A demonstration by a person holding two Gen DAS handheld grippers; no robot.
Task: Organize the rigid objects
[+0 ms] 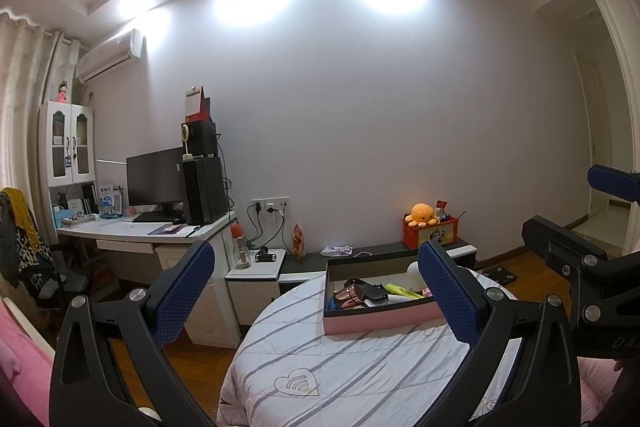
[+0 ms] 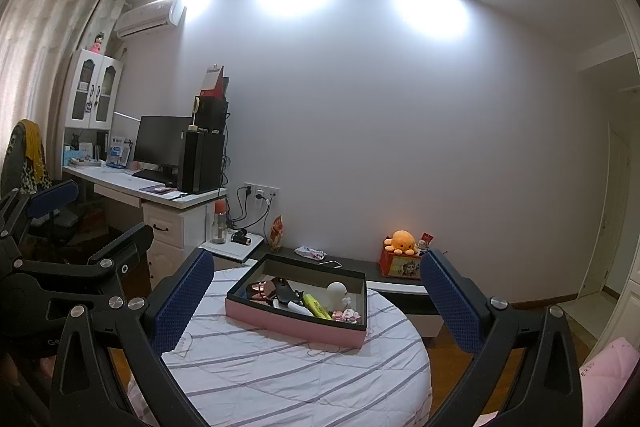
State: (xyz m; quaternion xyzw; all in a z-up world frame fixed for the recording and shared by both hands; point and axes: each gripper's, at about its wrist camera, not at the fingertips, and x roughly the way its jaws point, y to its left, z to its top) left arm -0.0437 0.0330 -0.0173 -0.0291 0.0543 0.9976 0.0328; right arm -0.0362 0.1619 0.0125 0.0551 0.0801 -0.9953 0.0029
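**Inspector:** As both wrist views show it, the shallow pink-walled rectangular box with a dark rim (image 2: 297, 323) sits on the round table covered in a white cloth with grey stripes (image 2: 288, 379). Confirm the tools.

**Assistant:** The left gripper (image 1: 316, 291) has its blue-padded fingers (image 1: 182, 295) spread wide, nothing between them. The right gripper (image 2: 316, 301) is likewise spread, its pads (image 2: 452, 303) apart and empty. Both are held above the near side of the table, short of the box. Each shows at the edge of the other's view, the two side by side.

**Inspector:** Contents of the box?

**Assistant:** A mixed lot lying loose against one another: a rose-gold metallic item (image 2: 260, 291) at the left end, a black curved item (image 2: 289, 293) beside it, a yellow-green highlighter pen (image 2: 316, 307) lying diagonally toward the middle, a white rounded figurine (image 2: 336, 294) standing upright near the back right, and a small pink-and-white toy (image 2: 347, 315) at the front right corner. Finer detail is too small to tell.

**Inspector:** Surroundings?

**Assistant:** Behind the table, a low dark bench along the wall (image 2: 352, 265) carries an orange plush octopus (image 2: 402, 241) atop a red printed box (image 2: 400, 265). To the left, a white desk (image 2: 160, 197) holds a black monitor (image 2: 162, 141) and a black computer tower (image 2: 202, 161). A clear bottle with a red cap (image 2: 219, 223) stands on a low white cabinet beside the desk.
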